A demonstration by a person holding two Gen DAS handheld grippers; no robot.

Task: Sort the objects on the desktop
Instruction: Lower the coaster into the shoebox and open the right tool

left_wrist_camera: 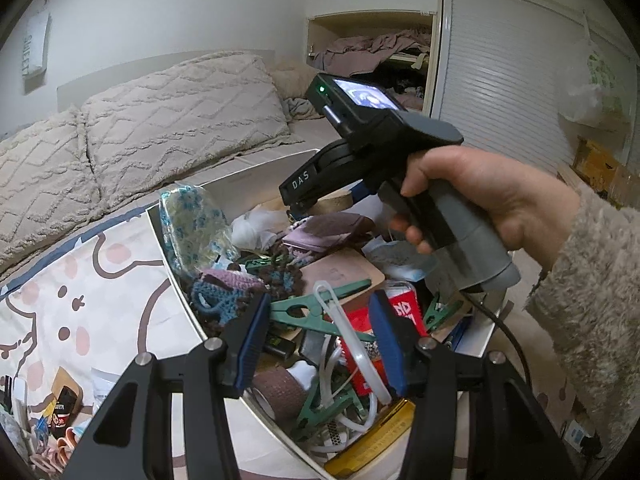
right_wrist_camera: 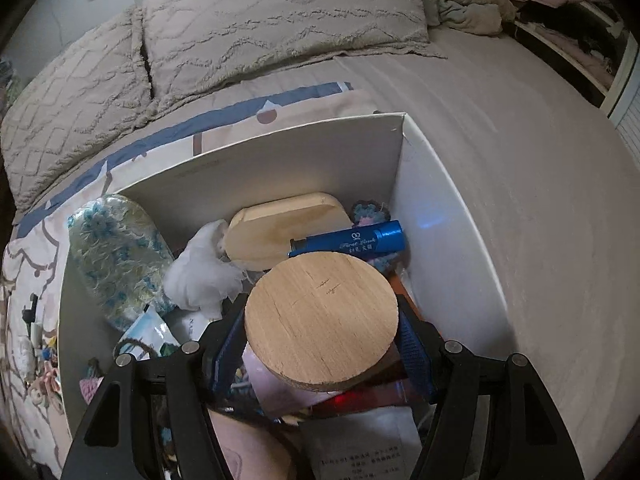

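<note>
A white box point(right_wrist_camera: 280, 136) full of clutter sits on the bed. My right gripper point(right_wrist_camera: 320, 308) hangs over its far end, shut on a round wooden disc point(right_wrist_camera: 320, 320) with a blue pad against each side. In the left wrist view a hand holds that right gripper point(left_wrist_camera: 316, 200), and the edge of the disc point(left_wrist_camera: 334, 200) shows between its fingers. My left gripper point(left_wrist_camera: 320, 308) stands open above the near end of the box point(left_wrist_camera: 248, 168). Nothing is gripped in it. A green clothespin point(left_wrist_camera: 340, 292), a white plastic loop point(left_wrist_camera: 352, 340) and a red carton point(left_wrist_camera: 404, 308) lie below it.
The box also holds a blue tube point(right_wrist_camera: 352, 240), a rounded wooden board point(right_wrist_camera: 288, 220), a floral pouch point(right_wrist_camera: 116, 256), white tissue point(right_wrist_camera: 200, 268), a brown tape roll point(left_wrist_camera: 280, 392) and a yellow ruler point(left_wrist_camera: 380, 436). Small items point(left_wrist_camera: 52, 412) lie on the printed sheet left of it. Pillows point(left_wrist_camera: 180, 112) lie behind.
</note>
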